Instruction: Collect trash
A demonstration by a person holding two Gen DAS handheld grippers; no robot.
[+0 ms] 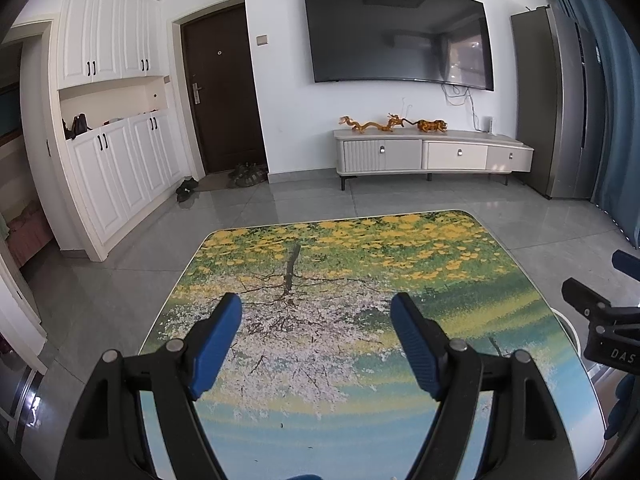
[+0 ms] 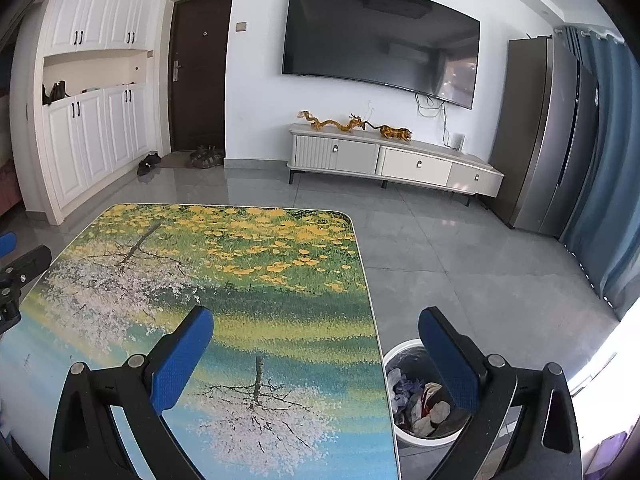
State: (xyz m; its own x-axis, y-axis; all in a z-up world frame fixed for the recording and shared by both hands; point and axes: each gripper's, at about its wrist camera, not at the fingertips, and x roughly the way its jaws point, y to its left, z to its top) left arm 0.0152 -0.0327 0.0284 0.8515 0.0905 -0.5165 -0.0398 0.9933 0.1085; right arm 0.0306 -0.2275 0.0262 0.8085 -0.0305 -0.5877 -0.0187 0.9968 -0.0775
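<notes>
The trash [image 2: 420, 398] lies inside a white bin [image 2: 404, 350] that stands on the grey tile floor [image 2: 480, 272], just beside the right edge of the table [image 2: 280, 288]; it looks like crumpled wrappers and papers in white, blue and red. The table top carries a printed picture of trees with yellow and white blossoms, and I see nothing lying on it. The left gripper [image 1: 316, 344] hangs above the near part of the table, its two blue fingers spread wide and holding nothing. The right gripper [image 2: 316, 356] is also wide open and empty; its left finger is over the table and its right finger is over the bin. On the far wall hangs a dark television [image 1: 400, 36] above a low cabinet [image 1: 432, 154] with orange figurines [image 1: 392, 124].
</notes>
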